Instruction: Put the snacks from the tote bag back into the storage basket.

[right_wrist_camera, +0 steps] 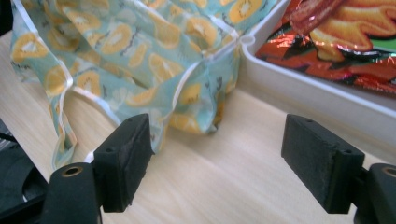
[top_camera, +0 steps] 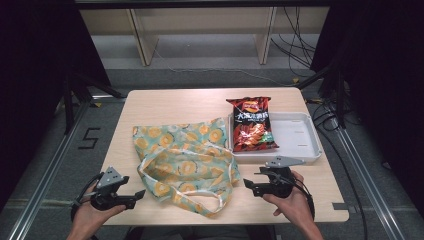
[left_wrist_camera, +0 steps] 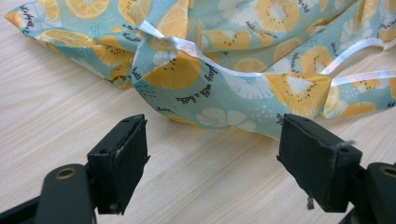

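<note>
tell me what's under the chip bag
The chip bag lies in the white tray, covering its left part, top end sticking out over the far rim. Whatever the tray holds beneath the bag is hidden.

Each hand holds a black gripper. The left gripper (top_camera: 140, 193) and the right gripper (top_camera: 247, 184) each have 2 blocky black jaws with small round holes. A grey 3-cornered plate sits on top of each. Black cables trail from both.
</note>
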`<move>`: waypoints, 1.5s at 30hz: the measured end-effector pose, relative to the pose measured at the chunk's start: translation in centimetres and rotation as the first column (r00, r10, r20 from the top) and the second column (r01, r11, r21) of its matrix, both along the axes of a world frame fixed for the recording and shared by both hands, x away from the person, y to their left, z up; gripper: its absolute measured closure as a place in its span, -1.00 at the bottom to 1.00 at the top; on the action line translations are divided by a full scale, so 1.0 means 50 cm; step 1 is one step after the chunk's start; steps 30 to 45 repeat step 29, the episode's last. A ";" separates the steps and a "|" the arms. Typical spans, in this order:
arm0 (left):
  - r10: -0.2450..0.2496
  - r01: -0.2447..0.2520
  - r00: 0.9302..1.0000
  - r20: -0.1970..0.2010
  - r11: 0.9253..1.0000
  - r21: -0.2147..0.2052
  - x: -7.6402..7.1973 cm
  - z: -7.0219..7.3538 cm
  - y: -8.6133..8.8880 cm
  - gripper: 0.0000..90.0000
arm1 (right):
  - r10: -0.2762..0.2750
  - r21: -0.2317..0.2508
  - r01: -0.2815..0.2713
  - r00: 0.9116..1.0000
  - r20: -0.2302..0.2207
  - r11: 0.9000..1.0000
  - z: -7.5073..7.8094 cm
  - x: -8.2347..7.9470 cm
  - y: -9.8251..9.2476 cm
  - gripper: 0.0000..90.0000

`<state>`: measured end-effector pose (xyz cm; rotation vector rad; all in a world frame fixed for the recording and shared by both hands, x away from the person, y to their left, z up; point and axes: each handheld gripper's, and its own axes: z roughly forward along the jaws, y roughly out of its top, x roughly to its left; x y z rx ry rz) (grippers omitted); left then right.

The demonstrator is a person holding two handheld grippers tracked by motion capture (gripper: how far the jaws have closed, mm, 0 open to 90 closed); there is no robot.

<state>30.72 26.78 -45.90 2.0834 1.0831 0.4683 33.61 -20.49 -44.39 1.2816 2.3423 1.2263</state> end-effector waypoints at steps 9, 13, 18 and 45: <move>0.000 0.000 1.000 -0.001 1.000 -0.006 0.000 -0.001 -0.002 -0.49 | -0.010 -0.055 0.010 1.000 -0.002 0.998 -0.013 -0.036 -0.011 -0.49; -0.004 0.004 1.000 0.003 1.000 0.000 0.001 -0.002 -0.002 -0.50 | 0.002 -0.093 0.000 1.000 0.026 0.996 -0.016 -0.042 -0.019 -0.50; 0.000 0.000 1.000 0.007 1.000 -0.003 0.001 -0.003 -0.003 -0.50 | 0.006 -0.107 -0.004 1.000 0.024 0.994 -0.021 -0.045 -0.019 -0.50; -0.006 0.006 1.000 0.004 1.000 -0.004 0.000 -0.001 -0.002 -0.50 | -0.003 -0.117 0.006 1.000 0.026 0.993 -0.021 -0.048 -0.024 -0.50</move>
